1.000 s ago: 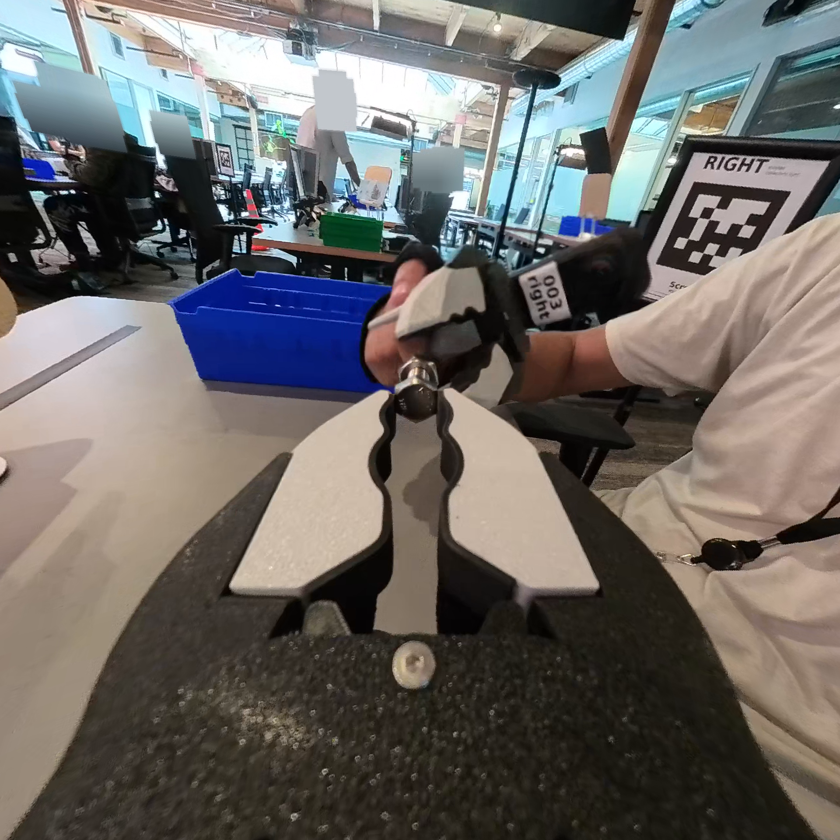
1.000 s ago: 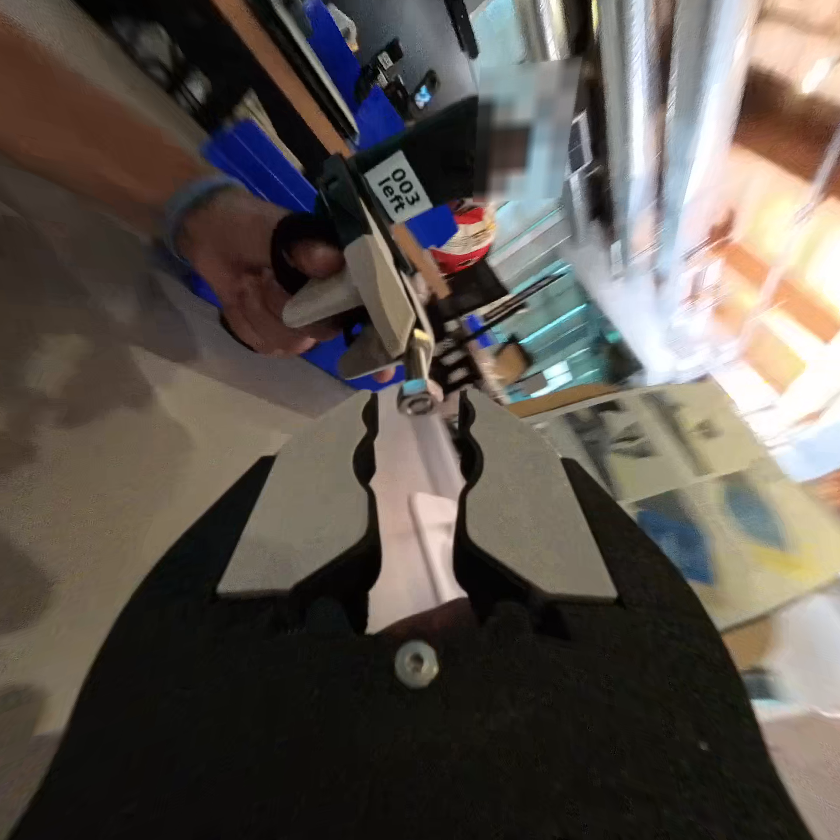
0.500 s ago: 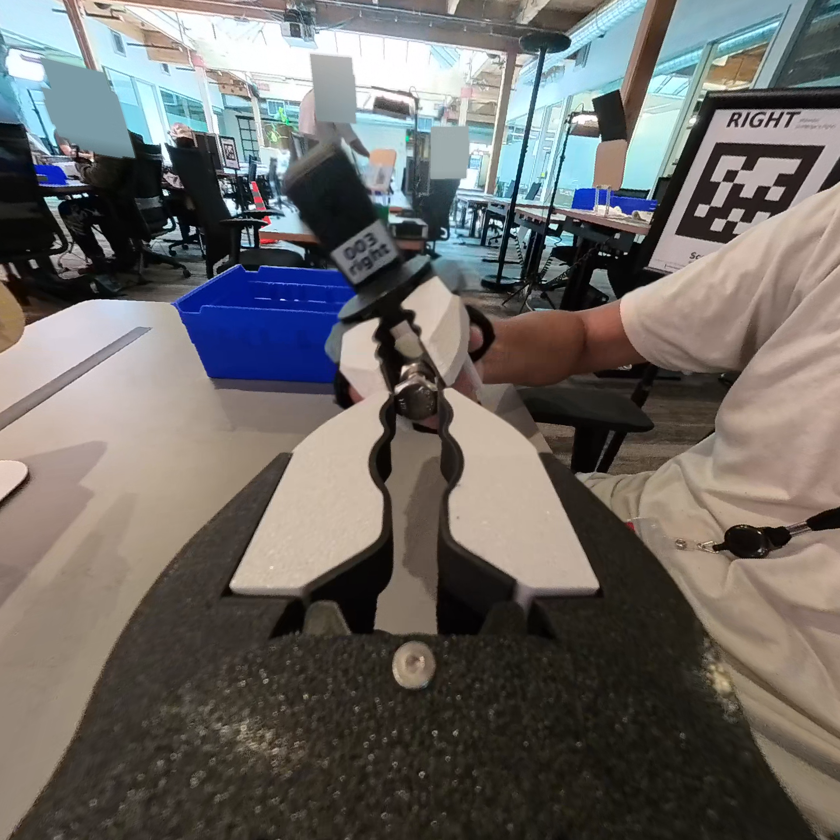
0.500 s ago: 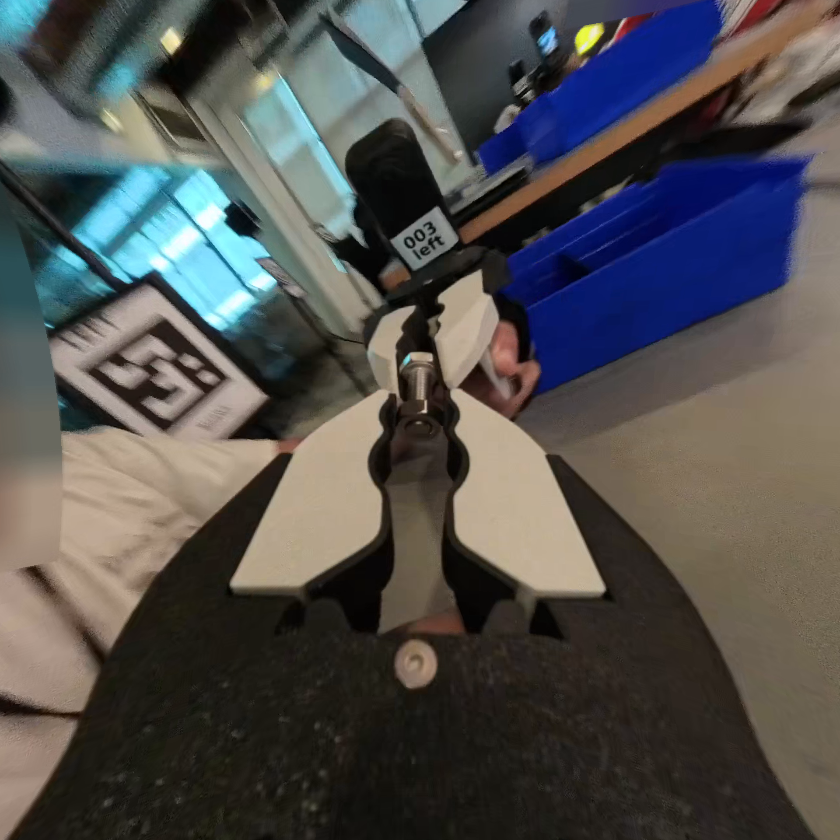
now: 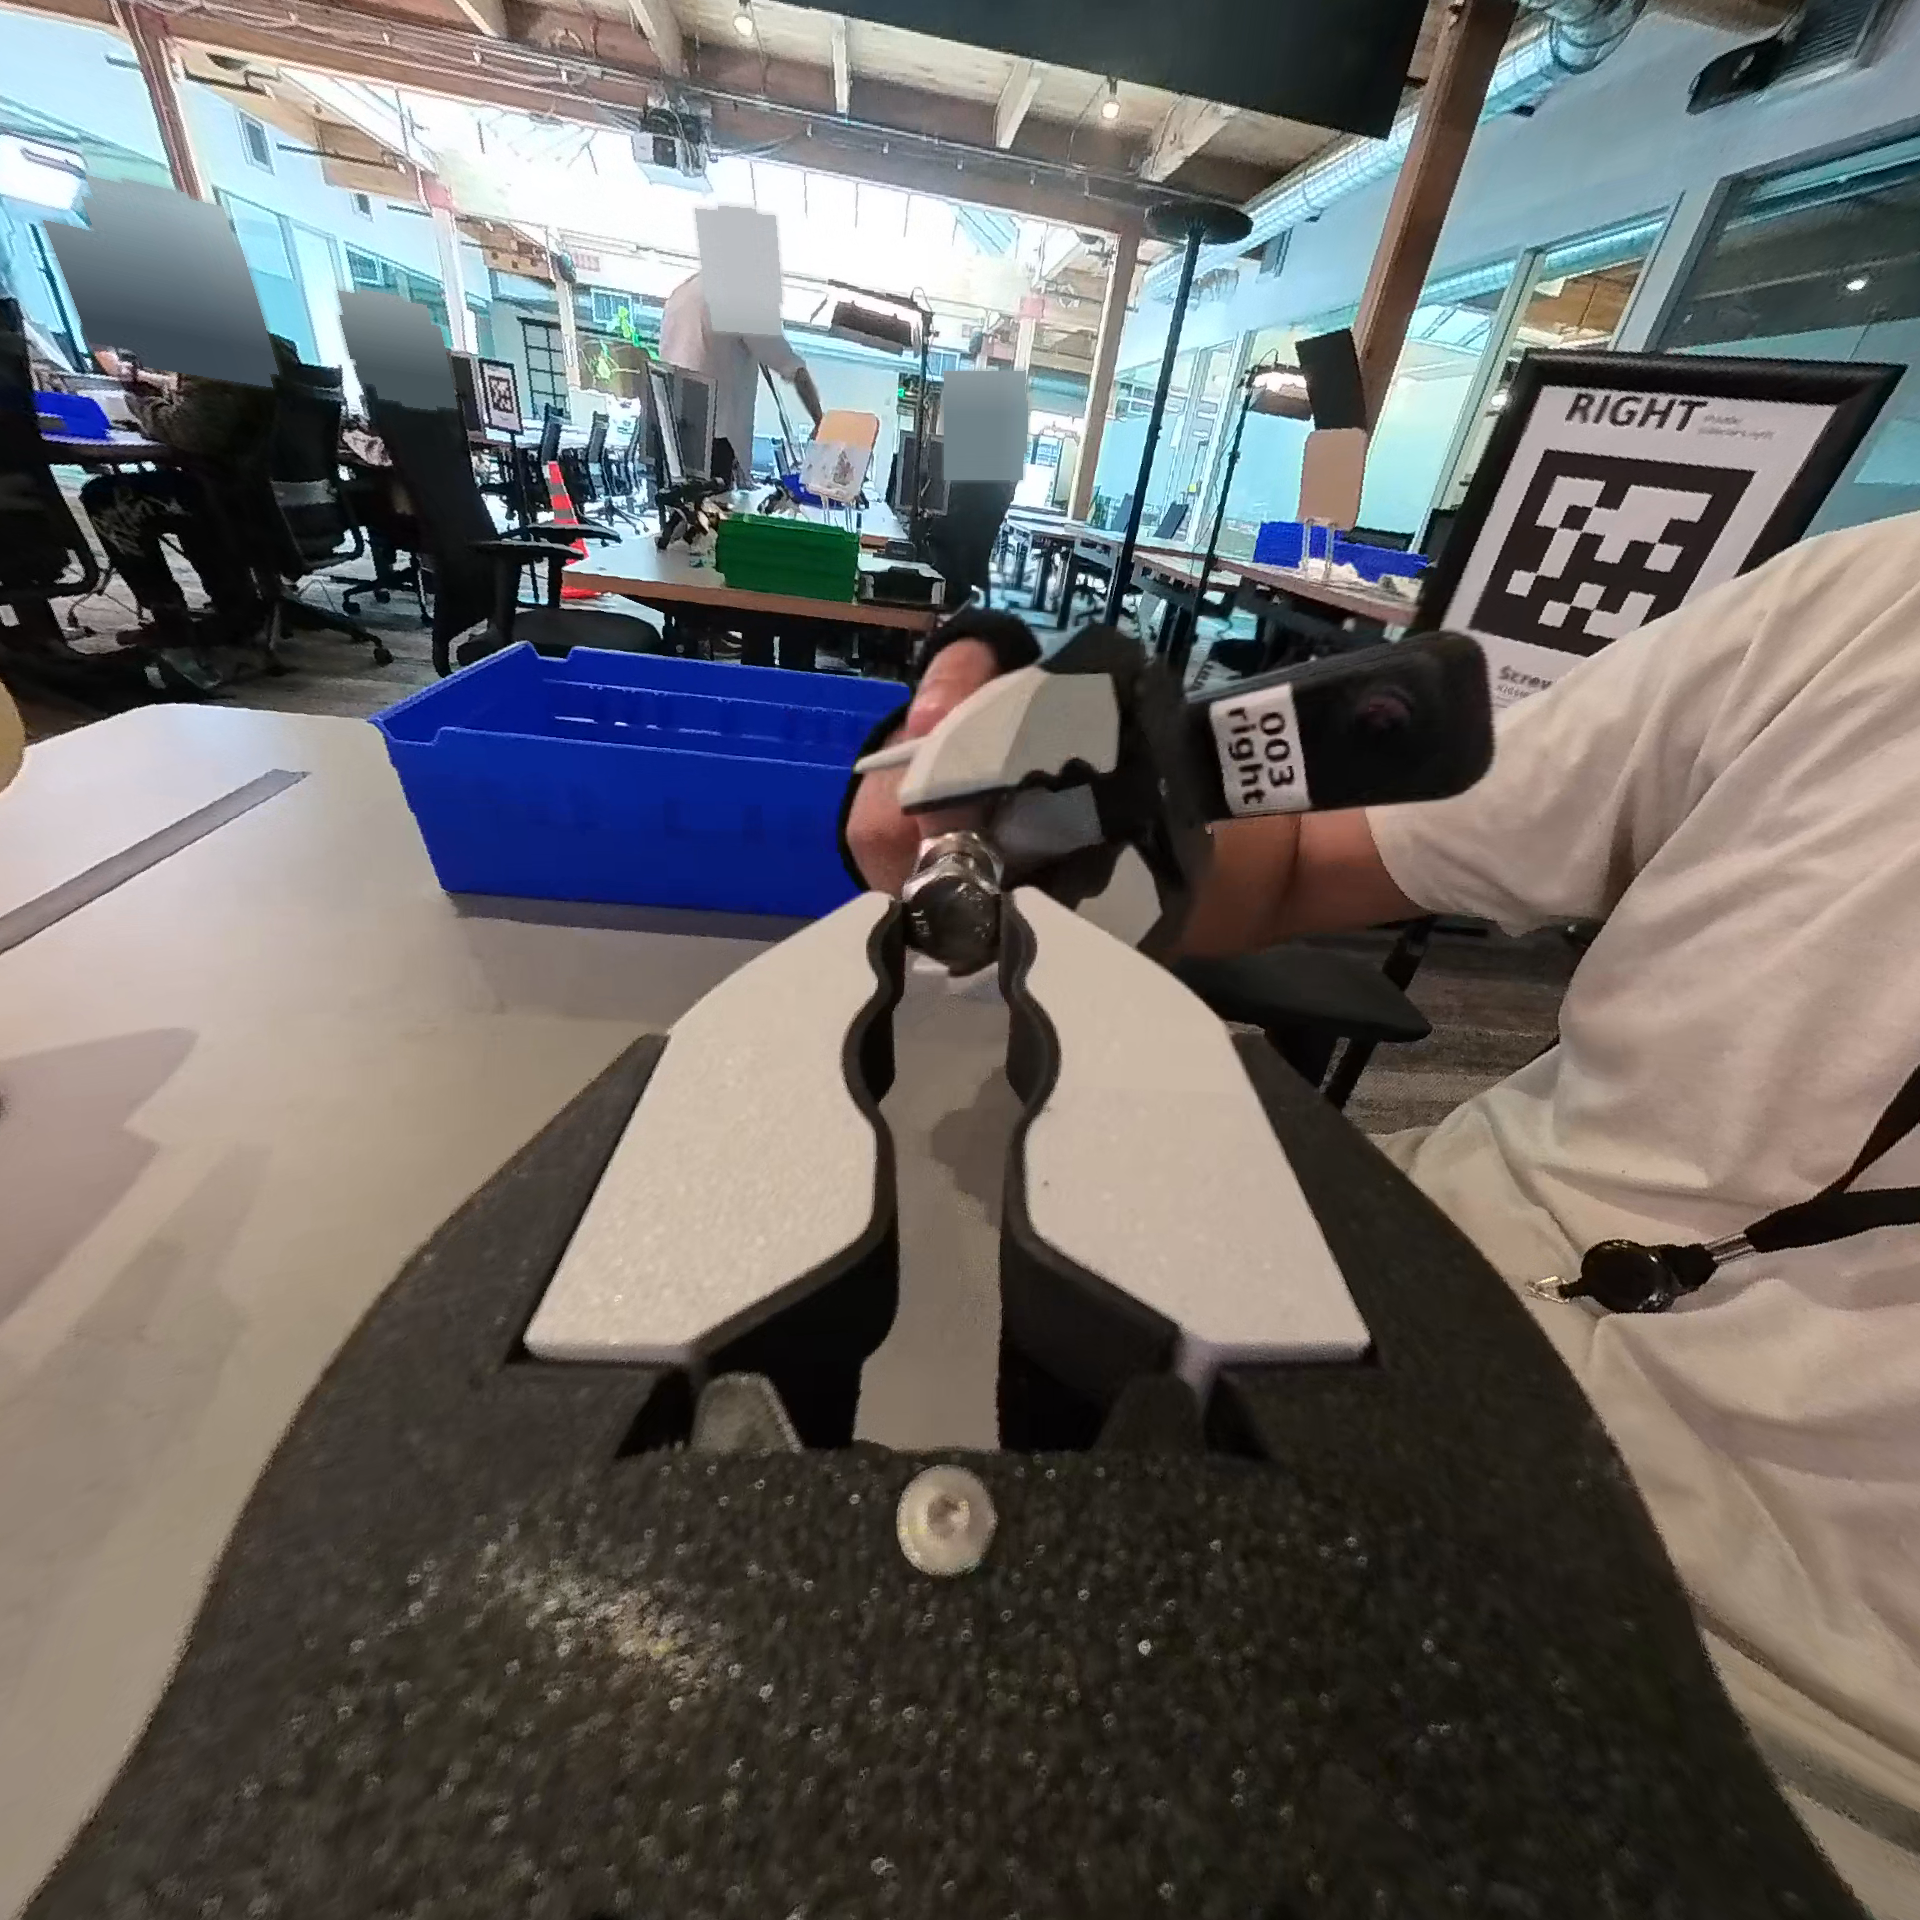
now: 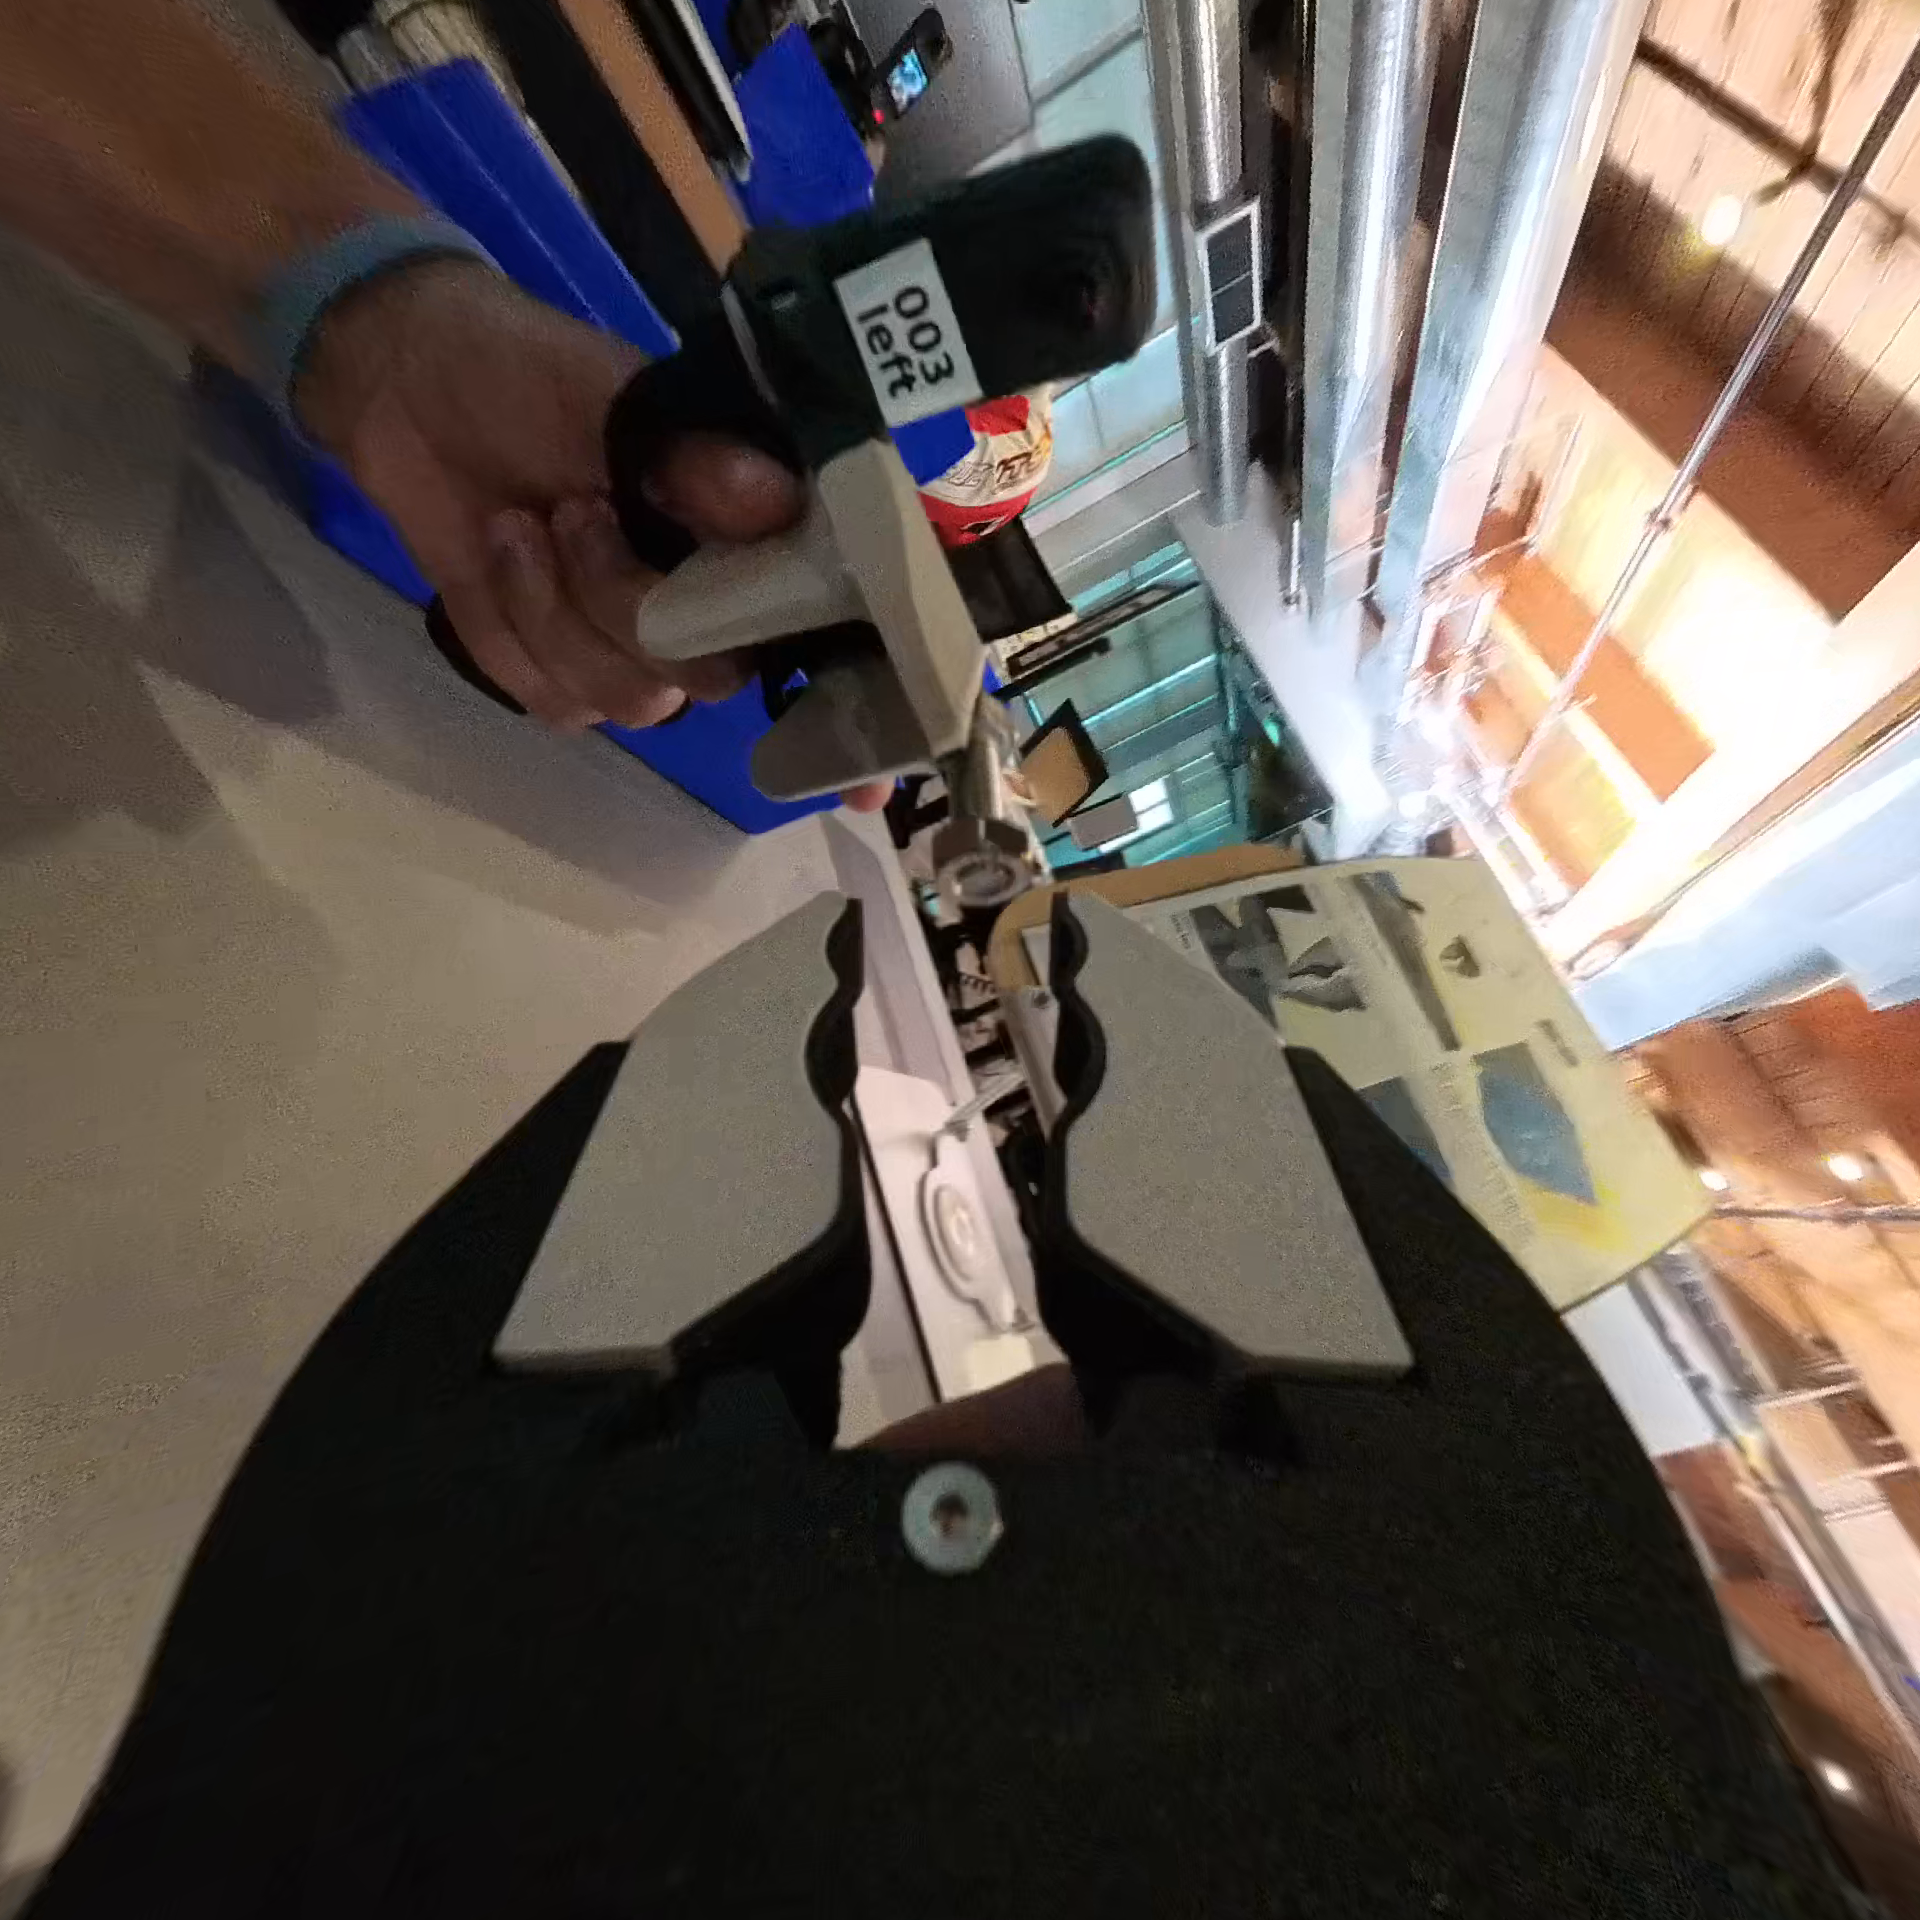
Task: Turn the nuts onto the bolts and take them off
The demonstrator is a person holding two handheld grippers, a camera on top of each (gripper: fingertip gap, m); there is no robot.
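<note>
Bolt [image 5: 951, 914] axis along left gripper [image 5: 948, 940]

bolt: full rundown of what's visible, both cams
The bolt is bright, silvery metal with a hex head. In the left wrist view the left gripper is shut on that head, and the shank points away toward the right gripper. In the right wrist view a nut sits at the shank's near end, in front of the right gripper's open tips, seemingly not clamped. It is held in the air above the table.
</note>
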